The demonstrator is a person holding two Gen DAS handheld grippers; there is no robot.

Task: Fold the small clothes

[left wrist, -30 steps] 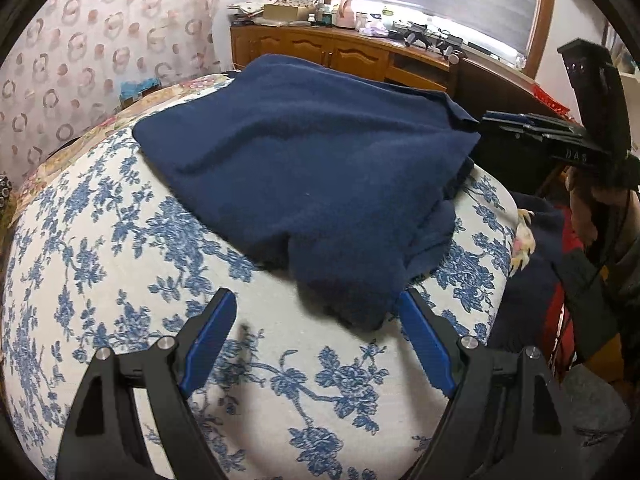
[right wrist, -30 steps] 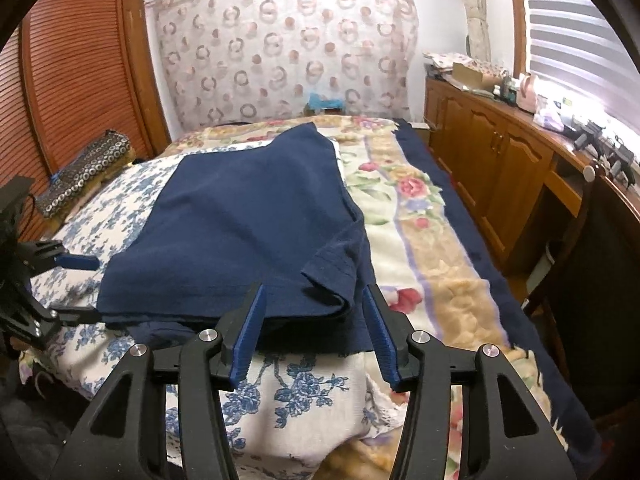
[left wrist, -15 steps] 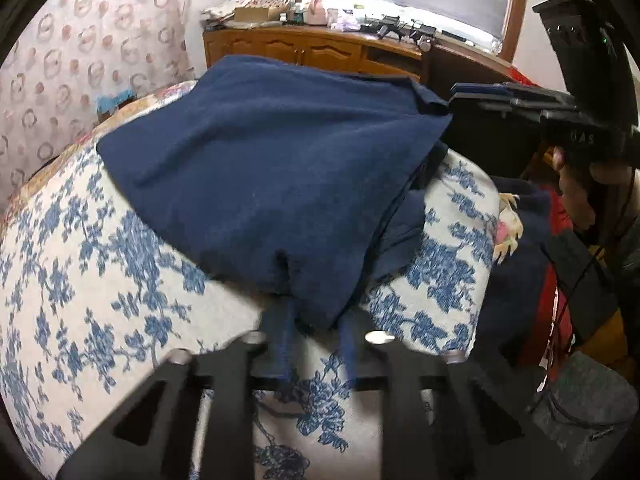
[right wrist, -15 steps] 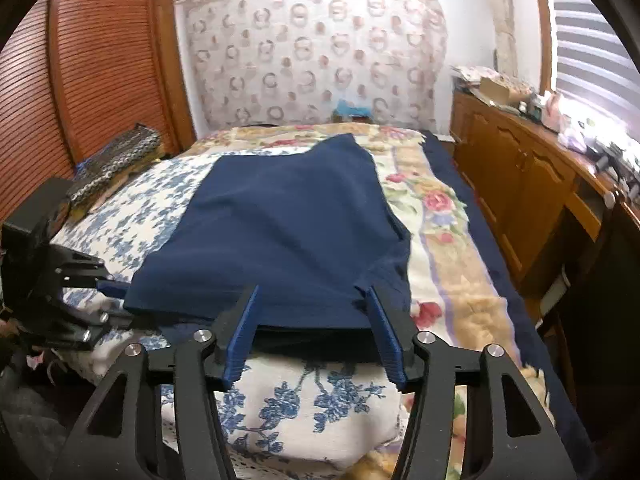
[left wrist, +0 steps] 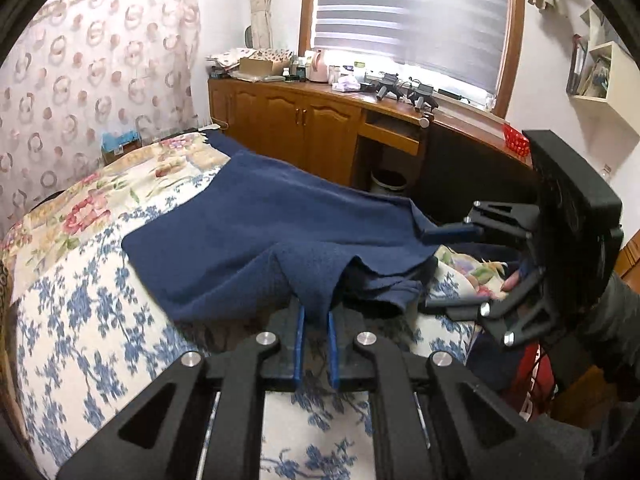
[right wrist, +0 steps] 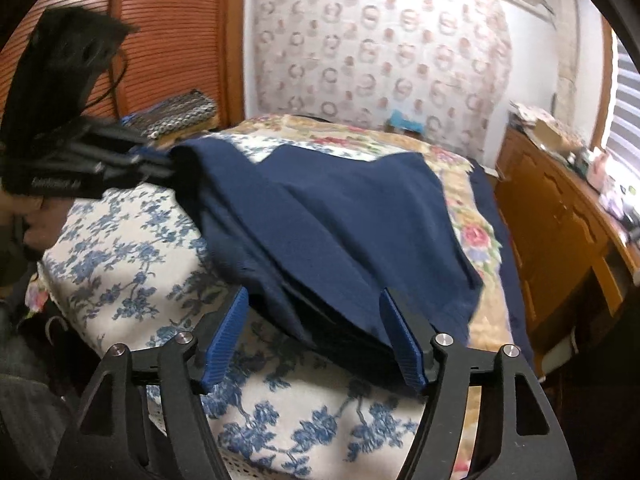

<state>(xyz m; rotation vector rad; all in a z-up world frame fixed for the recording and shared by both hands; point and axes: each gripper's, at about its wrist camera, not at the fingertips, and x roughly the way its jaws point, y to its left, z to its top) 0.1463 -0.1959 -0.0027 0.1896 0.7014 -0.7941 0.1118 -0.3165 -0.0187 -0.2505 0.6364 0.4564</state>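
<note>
- Bed: floral cover, carrying the navy garment spread across its near end, long axis running away from both grippers toward the curtained wall.
- Left gripper: jaws clenched on the garment's near corner, cloth tented up from the bed.
- Right gripper: jaws released, straddling the opposite near edge (not yet gripping); judged next to close there.

Bedroom around a floral bedspread

Wooden cabinets carry clutter beneath a striped window blind; a ring-patterned curtain hangs behind.
</note>
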